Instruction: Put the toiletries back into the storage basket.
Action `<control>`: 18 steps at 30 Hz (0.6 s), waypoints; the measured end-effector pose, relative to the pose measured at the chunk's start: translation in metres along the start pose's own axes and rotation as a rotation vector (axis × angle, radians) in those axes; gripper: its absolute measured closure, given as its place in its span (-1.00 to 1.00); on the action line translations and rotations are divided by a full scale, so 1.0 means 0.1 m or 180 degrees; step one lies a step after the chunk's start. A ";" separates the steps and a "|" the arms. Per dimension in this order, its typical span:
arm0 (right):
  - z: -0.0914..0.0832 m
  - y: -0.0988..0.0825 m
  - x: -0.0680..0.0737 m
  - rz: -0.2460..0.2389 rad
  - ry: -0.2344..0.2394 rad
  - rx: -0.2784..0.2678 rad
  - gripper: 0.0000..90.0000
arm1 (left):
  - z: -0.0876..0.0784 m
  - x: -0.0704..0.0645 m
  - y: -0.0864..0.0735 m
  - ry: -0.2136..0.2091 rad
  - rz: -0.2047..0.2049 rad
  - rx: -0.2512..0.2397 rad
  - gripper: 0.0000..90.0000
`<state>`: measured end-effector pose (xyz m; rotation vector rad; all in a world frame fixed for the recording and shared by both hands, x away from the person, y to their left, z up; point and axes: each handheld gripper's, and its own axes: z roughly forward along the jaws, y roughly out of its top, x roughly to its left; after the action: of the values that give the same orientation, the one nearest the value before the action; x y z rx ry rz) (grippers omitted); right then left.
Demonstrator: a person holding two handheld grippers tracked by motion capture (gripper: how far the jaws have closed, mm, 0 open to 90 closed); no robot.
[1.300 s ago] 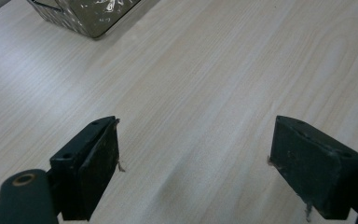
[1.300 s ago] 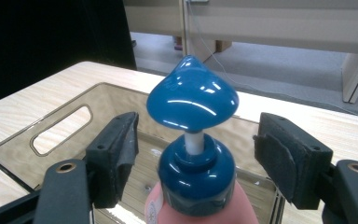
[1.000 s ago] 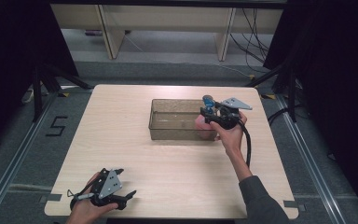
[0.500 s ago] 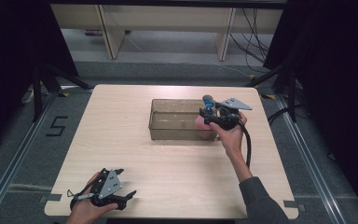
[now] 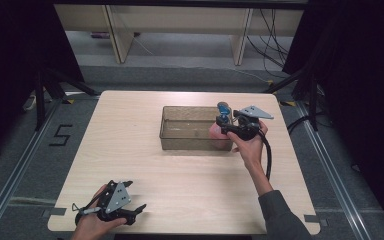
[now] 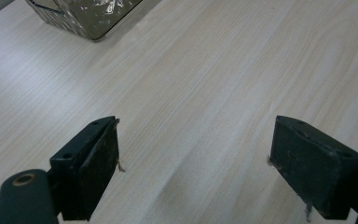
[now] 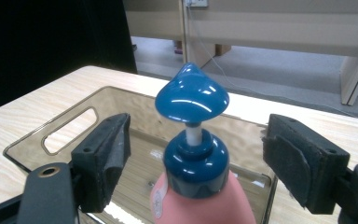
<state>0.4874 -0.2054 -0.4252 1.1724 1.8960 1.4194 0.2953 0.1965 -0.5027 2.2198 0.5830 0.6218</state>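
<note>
Right gripper (image 7: pixel 193 154) jaws just opened, now apart around pink pump bottle (image 7: pixel 200 196), pads clear; glossy blue dome cap. Bottle upright at smoky plastic bin's (image 5: pixel 180 142) 3 o'clock end. Hands unmoved. Left gripper (image 6: pixel 193 163) agape over woodgrain table (image 6: pixel 205 70).

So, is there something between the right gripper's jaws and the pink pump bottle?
Nothing visible. The right gripper has just been opening, and its jaws stand apart on either side of the pink pump bottle, clear of its blue collar. The bottle stands upright in the clear bin.
</note>
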 end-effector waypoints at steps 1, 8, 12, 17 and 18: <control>0.00 0.00 0.00 -0.0028 -0.0033 -0.0018 -0.47 | 0.01 -0.01 0.00 0.0001 -0.0052 -0.0018 -0.66; -0.04 -0.01 0.00 -0.0034 -0.0029 -0.0013 -0.47 | 0.00 0.01 0.00 0.0003 0.0008 0.0009 -0.67; -0.06 -0.01 -0.01 -0.0017 -0.0027 -0.0026 -0.48 | 0.00 0.01 0.00 0.0039 0.0018 0.0021 -0.67; -0.10 -0.02 0.00 0.0019 -0.0024 0.0002 -0.50 | 0.00 0.01 0.00 0.0012 0.0007 0.0012 -0.66; -0.11 -0.02 0.00 -0.0037 -0.0075 0.0015 -0.51 | 0.00 0.01 0.00 0.0013 0.0003 0.0008 -0.67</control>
<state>0.4782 -0.2117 -0.4235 1.1734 1.8881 1.3899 0.2960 0.1971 -0.5022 2.2217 0.5851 0.6265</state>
